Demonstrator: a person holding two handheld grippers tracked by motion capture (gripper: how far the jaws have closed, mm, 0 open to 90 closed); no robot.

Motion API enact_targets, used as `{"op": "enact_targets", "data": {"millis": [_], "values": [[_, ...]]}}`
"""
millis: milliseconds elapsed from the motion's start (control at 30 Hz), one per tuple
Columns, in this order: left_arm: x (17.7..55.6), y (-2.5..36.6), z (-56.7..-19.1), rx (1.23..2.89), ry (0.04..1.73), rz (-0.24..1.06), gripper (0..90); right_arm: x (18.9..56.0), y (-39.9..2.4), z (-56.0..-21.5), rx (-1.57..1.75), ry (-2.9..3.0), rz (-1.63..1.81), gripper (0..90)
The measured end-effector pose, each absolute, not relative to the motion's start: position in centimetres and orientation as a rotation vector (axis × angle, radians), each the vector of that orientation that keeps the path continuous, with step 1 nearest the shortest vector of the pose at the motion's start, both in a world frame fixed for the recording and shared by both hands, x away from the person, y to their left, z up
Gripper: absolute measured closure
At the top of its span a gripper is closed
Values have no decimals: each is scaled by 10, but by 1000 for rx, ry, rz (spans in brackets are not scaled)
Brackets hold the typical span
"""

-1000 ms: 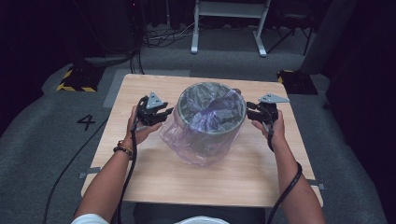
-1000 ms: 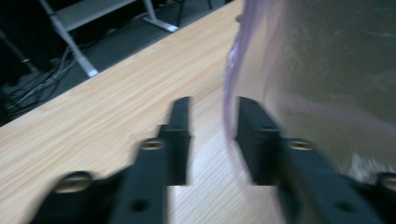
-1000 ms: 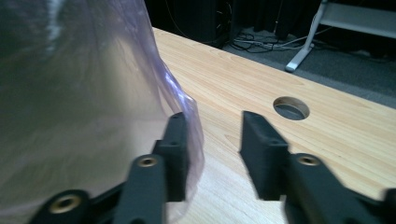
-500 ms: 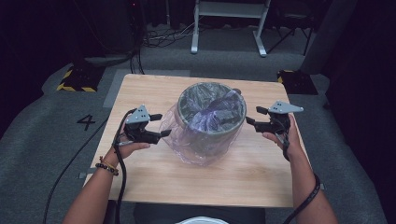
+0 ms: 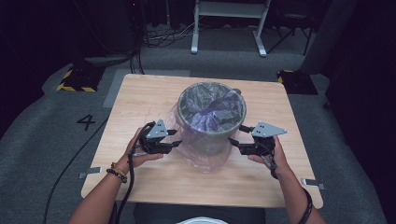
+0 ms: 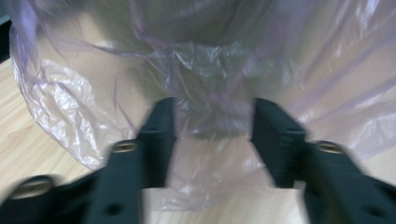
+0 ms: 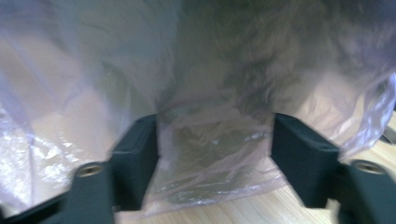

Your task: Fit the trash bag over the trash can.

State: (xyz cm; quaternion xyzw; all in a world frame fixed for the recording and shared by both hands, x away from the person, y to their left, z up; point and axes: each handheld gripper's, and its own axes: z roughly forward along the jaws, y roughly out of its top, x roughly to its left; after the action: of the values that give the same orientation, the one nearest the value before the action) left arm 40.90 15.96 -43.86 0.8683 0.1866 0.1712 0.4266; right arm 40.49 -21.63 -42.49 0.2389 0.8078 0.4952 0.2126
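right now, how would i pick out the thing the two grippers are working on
Find the wooden table; a round grey bin stands near its middle. The thing is the plastic bag lining that bin and spilling down its outside onto the tabletop. It is thin, see-through and faintly purple, crinkled where everything else is rigid.

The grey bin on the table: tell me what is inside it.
A thin purple plastic bag lines the grey bin, crumpled inside and draped over the rim down the outside to the wooden table. The bag covers the bin's floor, so anything beneath it cannot be seen.
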Motion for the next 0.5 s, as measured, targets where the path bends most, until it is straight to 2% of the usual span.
{"op": "enact_targets", "data": {"millis": [67, 167, 267, 333, 367, 400, 433, 467, 500], "values": [[410, 155, -443, 2179, 450, 421, 707, 405, -216, -429, 677, 2230, 1370, 600], [410, 149, -448, 2208, 442, 436, 793, 406, -218, -433, 683, 2238, 1384, 760], [413, 143, -455, 2223, 456, 439, 830, 408, -220, -436, 686, 2245, 1390, 852], [415, 140, -460, 2233, 457, 415, 846, 410, -223, -438, 706, 2236, 1398, 884], [415, 139, -461, 2239, 463, 413, 827, 412, -224, -440, 723, 2234, 1404, 893], [415, 138, -462, 2235, 469, 412, 748, 413, -226, -441, 740, 2227, 1398, 898], [414, 138, -461, 2222, 484, 415, 536, 416, -230, -443, 779, 2215, 1388, 885], [413, 140, -460, 2206, 499, 420, 536, 416, -230, -443, 779, 2215, 1388, 885], [411, 143, -457, 2190, 509, 421, 492, 417, -233, -443, 792, 2200, 1389, 859]]}}
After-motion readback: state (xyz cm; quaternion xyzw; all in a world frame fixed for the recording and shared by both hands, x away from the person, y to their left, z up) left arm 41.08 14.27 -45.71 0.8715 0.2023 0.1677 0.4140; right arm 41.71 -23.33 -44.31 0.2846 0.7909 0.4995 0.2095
